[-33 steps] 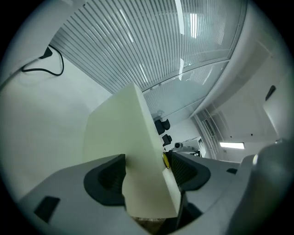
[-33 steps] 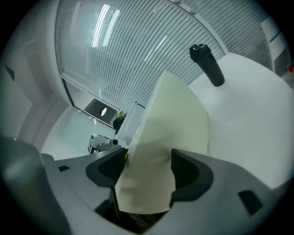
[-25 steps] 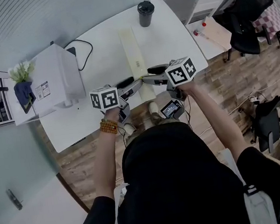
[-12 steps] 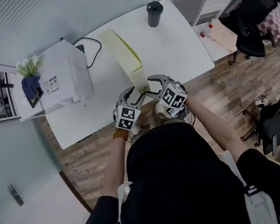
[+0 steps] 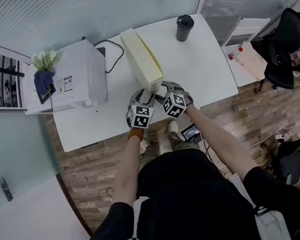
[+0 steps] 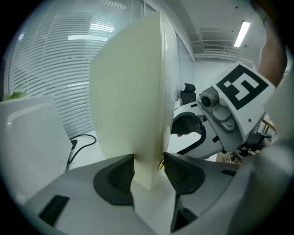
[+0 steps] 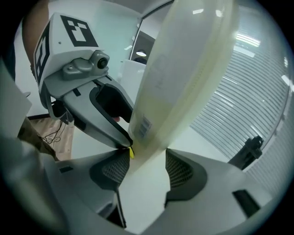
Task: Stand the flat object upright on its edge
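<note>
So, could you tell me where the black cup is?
In the head view, the black cup stands near the table's far right corner, right of the cream box.

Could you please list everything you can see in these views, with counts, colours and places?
pale yellow flat rectangular box: one, pale yellow, up on its long edge mid-table, near end in both tongs
white table: one, white, centre
white box-shaped machine: one, white, table's left end
black lidded cup: one, black, table's far right corner
white flowers in a dark blue vase: one bunch, beside the machine's left side
black office chair: one, black, far right
left tongs: grey, jaws just closed further, pressing the box
right tongs: grey, jaws just closed in, pressing the box
</note>
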A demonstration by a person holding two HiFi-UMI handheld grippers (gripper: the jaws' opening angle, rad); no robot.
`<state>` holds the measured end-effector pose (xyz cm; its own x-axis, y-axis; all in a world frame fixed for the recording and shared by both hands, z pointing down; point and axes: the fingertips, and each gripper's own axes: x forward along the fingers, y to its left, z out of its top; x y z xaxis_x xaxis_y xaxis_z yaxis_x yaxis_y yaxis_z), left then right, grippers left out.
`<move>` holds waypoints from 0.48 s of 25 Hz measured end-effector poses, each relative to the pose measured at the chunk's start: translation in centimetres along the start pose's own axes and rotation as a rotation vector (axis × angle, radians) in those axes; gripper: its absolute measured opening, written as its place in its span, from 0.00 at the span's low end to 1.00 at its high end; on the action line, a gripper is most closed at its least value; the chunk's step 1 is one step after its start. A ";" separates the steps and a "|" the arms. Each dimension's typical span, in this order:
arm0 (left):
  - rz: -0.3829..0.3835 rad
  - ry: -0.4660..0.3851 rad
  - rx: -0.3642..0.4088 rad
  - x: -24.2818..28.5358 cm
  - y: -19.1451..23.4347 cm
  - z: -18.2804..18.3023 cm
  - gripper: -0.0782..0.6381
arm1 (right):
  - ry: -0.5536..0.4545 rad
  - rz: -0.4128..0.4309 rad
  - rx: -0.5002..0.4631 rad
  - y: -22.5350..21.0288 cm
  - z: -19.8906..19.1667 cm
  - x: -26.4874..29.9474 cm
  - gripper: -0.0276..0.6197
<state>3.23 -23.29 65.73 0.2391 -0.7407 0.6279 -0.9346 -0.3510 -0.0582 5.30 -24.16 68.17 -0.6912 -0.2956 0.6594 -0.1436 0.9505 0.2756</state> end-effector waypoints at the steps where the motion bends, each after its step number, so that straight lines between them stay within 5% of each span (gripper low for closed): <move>1: 0.018 -0.004 -0.008 0.0 0.5 0.1 0.39 | -0.011 -0.001 -0.006 -0.2 0.3 0.3 0.38; 5: 0.075 0.000 -0.021 -0.4 1.2 -0.4 0.39 | -0.059 0.015 -0.005 0.1 0.8 0.8 0.38; 12: 0.068 -0.064 -0.060 -2.6 0.7 -0.7 0.39 | -0.042 0.020 0.043 2.5 -0.2 -1.9 0.38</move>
<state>1.82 -21.21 64.59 0.1894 -0.7972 0.5733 -0.9628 -0.2655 -0.0511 6.36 -21.27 67.72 -0.7234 -0.2734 0.6340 -0.1591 0.9596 0.2322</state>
